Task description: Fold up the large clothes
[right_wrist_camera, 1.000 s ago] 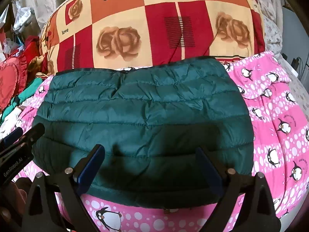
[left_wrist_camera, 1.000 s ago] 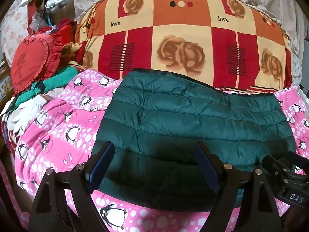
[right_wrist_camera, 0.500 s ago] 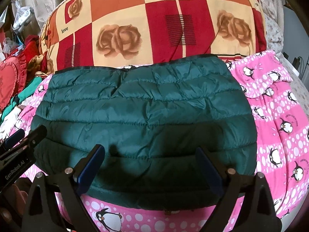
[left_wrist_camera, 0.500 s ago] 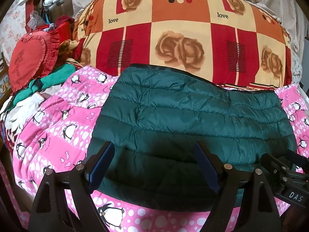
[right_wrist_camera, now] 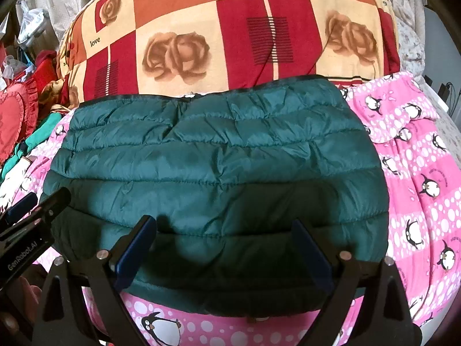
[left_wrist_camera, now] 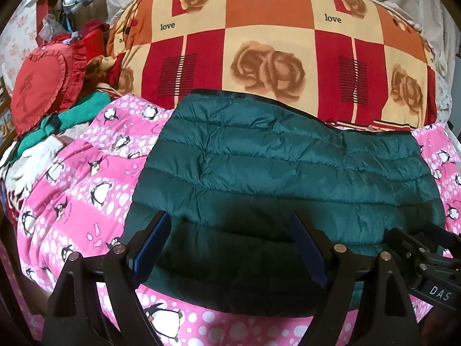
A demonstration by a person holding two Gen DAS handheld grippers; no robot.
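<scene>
A dark green quilted puffer jacket (left_wrist_camera: pixel 276 173) lies folded into a wide rectangle on a pink penguin-print blanket (left_wrist_camera: pixel 86 190); it also shows in the right wrist view (right_wrist_camera: pixel 219 167). My left gripper (left_wrist_camera: pixel 230 230) is open and empty, hovering above the jacket's near left part. My right gripper (right_wrist_camera: pixel 224 233) is open and empty above the jacket's near middle. The right gripper's body shows at the right edge of the left wrist view (left_wrist_camera: pixel 426 259), and the left gripper shows at the left edge of the right wrist view (right_wrist_camera: pixel 28 225).
A big checked quilt with roses (left_wrist_camera: pixel 273 46) is piled behind the jacket. A red heart cushion (left_wrist_camera: pixel 43 86), green and white clothes (left_wrist_camera: pixel 57 127) and bags lie at the left. The bed's near edge runs just below the grippers.
Both grippers have drawn back and up a little from the jacket, so more of the blanket shows at the left. The jaws stayed open and the jacket has not moved.
</scene>
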